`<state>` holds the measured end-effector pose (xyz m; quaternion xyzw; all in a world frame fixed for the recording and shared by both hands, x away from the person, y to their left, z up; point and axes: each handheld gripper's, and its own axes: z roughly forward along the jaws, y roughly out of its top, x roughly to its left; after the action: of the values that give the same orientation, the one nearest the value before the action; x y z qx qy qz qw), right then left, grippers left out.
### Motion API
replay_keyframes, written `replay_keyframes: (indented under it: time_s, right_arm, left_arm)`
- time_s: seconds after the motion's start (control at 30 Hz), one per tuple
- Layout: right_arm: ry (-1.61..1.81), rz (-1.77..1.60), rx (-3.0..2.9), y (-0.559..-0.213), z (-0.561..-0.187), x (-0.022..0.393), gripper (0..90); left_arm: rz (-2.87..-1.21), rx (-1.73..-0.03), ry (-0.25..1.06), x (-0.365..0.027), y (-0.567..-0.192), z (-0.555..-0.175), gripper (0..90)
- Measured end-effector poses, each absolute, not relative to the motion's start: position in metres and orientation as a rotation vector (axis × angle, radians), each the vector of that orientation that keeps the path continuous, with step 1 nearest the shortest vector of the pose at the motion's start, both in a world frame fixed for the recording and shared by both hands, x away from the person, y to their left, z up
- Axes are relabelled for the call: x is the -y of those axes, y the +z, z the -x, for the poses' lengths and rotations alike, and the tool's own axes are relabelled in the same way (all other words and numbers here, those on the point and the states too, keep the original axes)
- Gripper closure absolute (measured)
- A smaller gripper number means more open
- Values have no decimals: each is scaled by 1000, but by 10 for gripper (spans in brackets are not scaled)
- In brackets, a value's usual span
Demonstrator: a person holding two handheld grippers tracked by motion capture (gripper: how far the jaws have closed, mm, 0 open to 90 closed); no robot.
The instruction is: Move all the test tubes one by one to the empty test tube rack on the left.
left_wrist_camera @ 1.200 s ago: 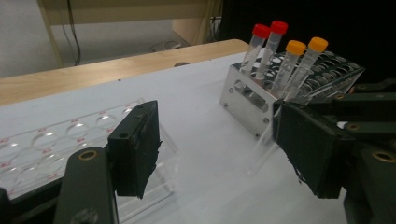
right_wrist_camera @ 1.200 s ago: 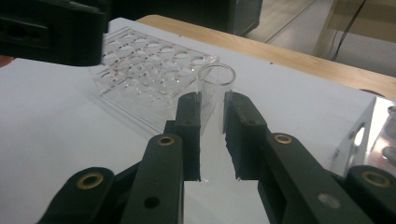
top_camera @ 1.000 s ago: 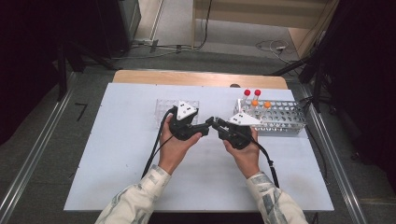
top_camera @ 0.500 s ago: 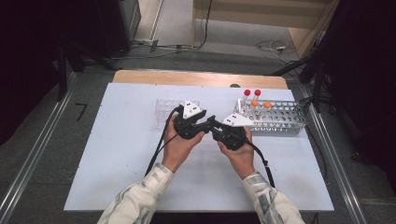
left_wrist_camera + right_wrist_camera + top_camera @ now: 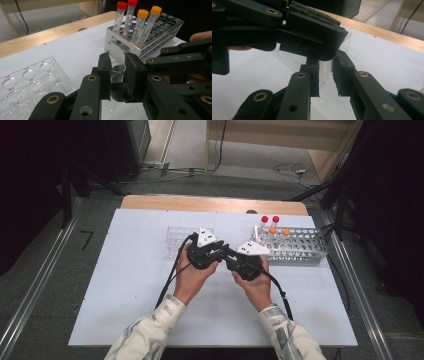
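A clear, uncapped tube (image 5: 117, 71) stands upright between the jaws of my left gripper (image 5: 118, 75), which have just been closing on it and now press on its upper part. My right gripper (image 5: 325, 76) is shut on the same tube (image 5: 325, 71) lower down, and the left gripper's jaw crosses just above. In the high view the left gripper (image 5: 220, 247) and the right gripper (image 5: 228, 252) meet tip to tip over the middle of the white table (image 5: 125, 285).
A metal rack (image 5: 300, 247) at the back right holds red-capped tubes (image 5: 270, 220) and orange-capped tubes (image 5: 279, 231). In the left gripper view that rack (image 5: 150, 47) is just behind the jaws. An empty clear plastic rack (image 5: 176, 237) stands behind the left hand.
The right hand has edged a little left toward the left hand. The left hand has kept its place, and the two grippers now meet at their tips.
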<state>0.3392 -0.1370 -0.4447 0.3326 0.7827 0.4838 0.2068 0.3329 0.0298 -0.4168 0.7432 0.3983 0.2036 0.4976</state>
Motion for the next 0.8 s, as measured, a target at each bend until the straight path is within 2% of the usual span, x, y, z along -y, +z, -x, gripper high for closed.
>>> replay_keyframes:
  time_s: [0.17, 0.3, 0.33, 0.37, 0.4, 0.43, 0.47, 0.5, 0.53, 0.6, 0.7, 0.8]
  right_arm:
    - [1353, -925, -2175, -444, -339, 137, 724]
    - [1355, -925, -2179, -443, -338, 138, 654]
    - [1360, -926, -2173, -443, -338, 138, 564]
    - [1360, -926, -2173, -443, -338, 138, 564]
    - [1365, -925, -2173, -443, -338, 139, 527]
    - [1372, -926, -2176, -442, -338, 139, 452]
    - [1372, -926, -2176, -442, -338, 139, 452]
    - [1374, -931, -2183, -441, -338, 141, 364]
    - [1374, -931, -2183, -441, -338, 141, 364]
    - [1374, -939, -2186, -440, -337, 142, 285]
    - [1373, -958, -2177, -440, -336, 146, 213]
    - [1373, -965, -2184, -440, -335, 148, 193]
  left_arm:
    - [-1788, -966, 487, -31, -416, -333, 766]
    - [-1779, -967, 497, -32, -415, -334, 769]
    - [-1776, -968, 497, -32, -414, -334, 769]
    - [-1771, -972, 500, -33, -413, -335, 769]
    - [-1766, -976, 499, -33, -412, -335, 769]
    - [-1761, -977, 500, -34, -411, -335, 769]
    - [-1758, -978, 500, -35, -410, -336, 769]
    - [-1753, -984, 501, -36, -410, -337, 769]
    - [-1748, -987, 499, -36, -409, -337, 769]
    - [-1739, -998, 499, -39, -408, -339, 769]
    - [-1724, -1008, 502, -43, -405, -340, 769]
    - [-1710, -1015, 510, -46, -400, -342, 770]
